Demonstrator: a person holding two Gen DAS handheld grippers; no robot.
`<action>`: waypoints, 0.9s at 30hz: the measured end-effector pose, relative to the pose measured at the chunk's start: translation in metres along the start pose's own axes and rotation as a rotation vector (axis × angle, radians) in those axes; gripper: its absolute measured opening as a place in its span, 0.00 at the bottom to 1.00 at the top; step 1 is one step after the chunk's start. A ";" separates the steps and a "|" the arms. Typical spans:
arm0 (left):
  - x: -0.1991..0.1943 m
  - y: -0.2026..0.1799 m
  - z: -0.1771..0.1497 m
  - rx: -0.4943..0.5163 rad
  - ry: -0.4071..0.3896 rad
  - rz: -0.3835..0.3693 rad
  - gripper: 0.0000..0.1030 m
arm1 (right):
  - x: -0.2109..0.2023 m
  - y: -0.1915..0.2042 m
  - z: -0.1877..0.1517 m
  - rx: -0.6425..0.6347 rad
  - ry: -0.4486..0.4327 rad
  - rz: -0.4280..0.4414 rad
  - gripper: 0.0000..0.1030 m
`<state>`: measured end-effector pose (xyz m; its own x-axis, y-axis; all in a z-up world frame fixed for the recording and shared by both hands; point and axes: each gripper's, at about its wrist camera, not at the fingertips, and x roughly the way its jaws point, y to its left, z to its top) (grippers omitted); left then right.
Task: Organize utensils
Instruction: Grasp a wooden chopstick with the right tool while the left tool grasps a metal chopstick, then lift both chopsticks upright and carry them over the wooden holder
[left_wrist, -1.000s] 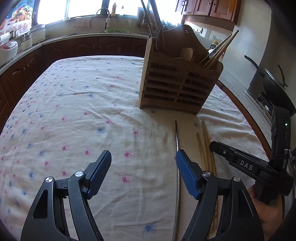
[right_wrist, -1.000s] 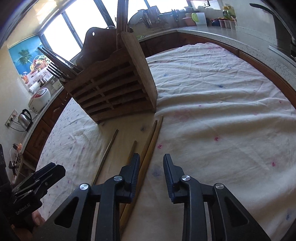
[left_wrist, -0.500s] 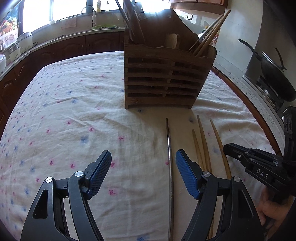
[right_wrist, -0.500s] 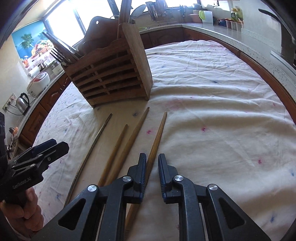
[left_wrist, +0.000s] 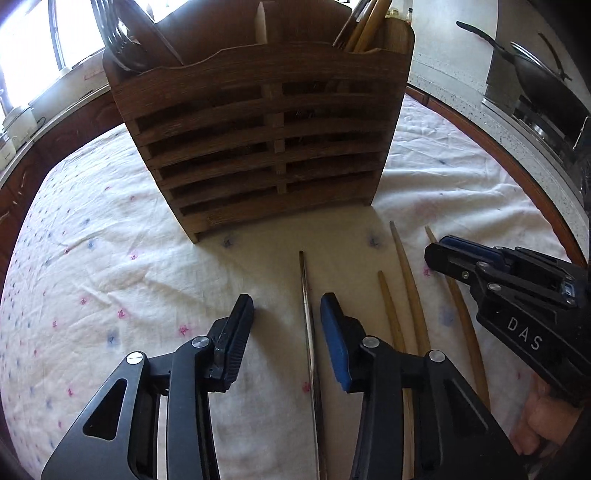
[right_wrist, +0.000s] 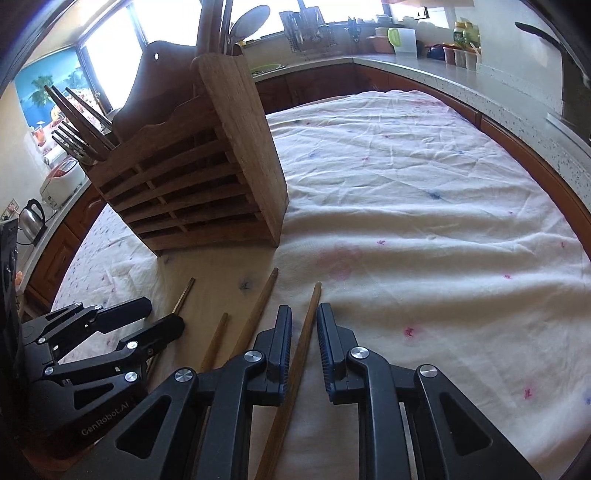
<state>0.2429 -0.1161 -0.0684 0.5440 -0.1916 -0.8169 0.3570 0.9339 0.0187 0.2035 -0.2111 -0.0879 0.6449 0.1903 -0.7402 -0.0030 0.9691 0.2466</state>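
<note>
Left wrist view shows the worktop (left_wrist: 92, 258) under a flowered cloth, with the wooden holder (left_wrist: 258, 140) standing at the far middle, already stocked with forks and chopsticks. Four pieces remain lying near it: one thin metal chopstick (left_wrist: 308, 325) and three tapered wooden chopsticks (left_wrist: 408, 273) to its right, so the sorting looks partly done. The left hand-held gripper (left_wrist: 286, 332) is closing around the metal one, pads not yet touching. The right hand-held gripper (right_wrist: 303, 336) straddles the rightmost wooden chopstick (right_wrist: 301, 354), narrowly parted, not yet clenched.
</note>
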 end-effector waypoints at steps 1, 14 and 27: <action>0.001 -0.001 0.001 0.006 -0.002 -0.003 0.24 | 0.000 0.000 0.000 -0.002 0.000 -0.004 0.14; -0.064 0.036 -0.027 -0.170 -0.093 -0.149 0.04 | -0.047 0.005 -0.006 0.041 -0.075 0.105 0.05; -0.164 0.057 -0.047 -0.250 -0.304 -0.216 0.04 | -0.132 0.027 -0.016 0.020 -0.238 0.208 0.05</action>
<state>0.1381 -0.0167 0.0395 0.6889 -0.4357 -0.5793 0.3127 0.8996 -0.3047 0.1061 -0.2080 0.0065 0.7929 0.3396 -0.5060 -0.1402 0.9097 0.3909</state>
